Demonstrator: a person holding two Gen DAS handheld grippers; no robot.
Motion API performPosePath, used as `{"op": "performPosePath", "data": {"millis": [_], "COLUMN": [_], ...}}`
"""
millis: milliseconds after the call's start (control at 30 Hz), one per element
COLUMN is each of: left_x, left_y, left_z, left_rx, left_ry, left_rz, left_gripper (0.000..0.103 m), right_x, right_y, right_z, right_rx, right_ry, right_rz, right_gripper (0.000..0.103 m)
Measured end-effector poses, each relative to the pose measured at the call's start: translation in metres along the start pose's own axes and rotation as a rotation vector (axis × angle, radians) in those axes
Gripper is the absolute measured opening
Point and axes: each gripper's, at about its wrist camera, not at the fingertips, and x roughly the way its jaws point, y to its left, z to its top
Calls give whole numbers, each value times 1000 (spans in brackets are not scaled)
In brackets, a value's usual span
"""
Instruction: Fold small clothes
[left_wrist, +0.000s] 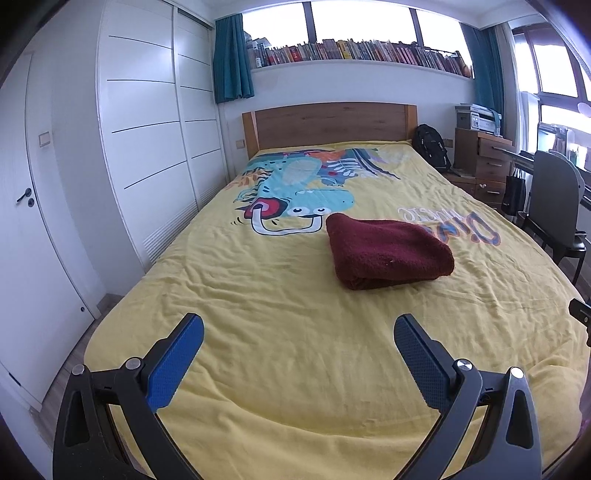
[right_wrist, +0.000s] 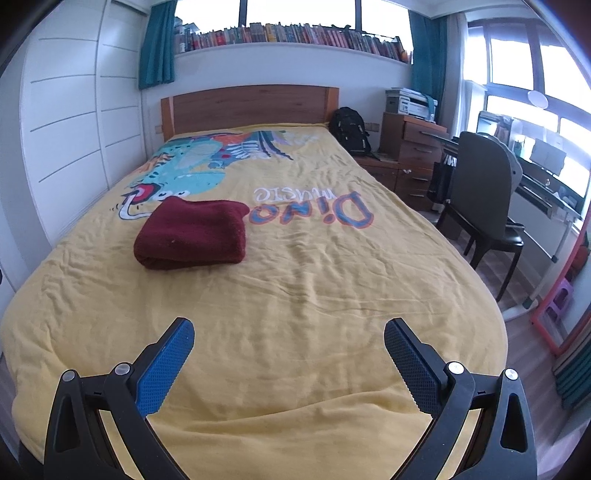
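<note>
Yellow bedspread (left_wrist: 295, 314), headboard (left_wrist: 328, 122), books (left_wrist: 351, 50), chair (right_wrist: 480, 184)

A home bedroom: bed (left_wrist: 295, 332), wardrobe (left_wrist: 147, 129), bookshelf (left_wrist: 351, 51).

Book spines (left_wrist: 354, 50) too small to read; red frame (right_wrist: 565, 295) cut off at the right edge.

Maroon garment (left_wrist: 388, 253) – yellow, dinosaur-printed bedspread (left_wrist: 295, 332).
</note>
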Motion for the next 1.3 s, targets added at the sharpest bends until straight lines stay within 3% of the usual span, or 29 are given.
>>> {"op": "performPosePath", "data": {"millis": [1300], "left_x": [5], "left_y": [-7], "left_z": [-7], "left_rx": [-4], "left_ry": [29], "left_rz": [-49], "left_gripper": [102], "right_x": [4], "right_y": [-1], "right_z": [-10], "right_rx": [2], "right_ry": [19], "right_rz": [-1], "right_gripper": [103]}}
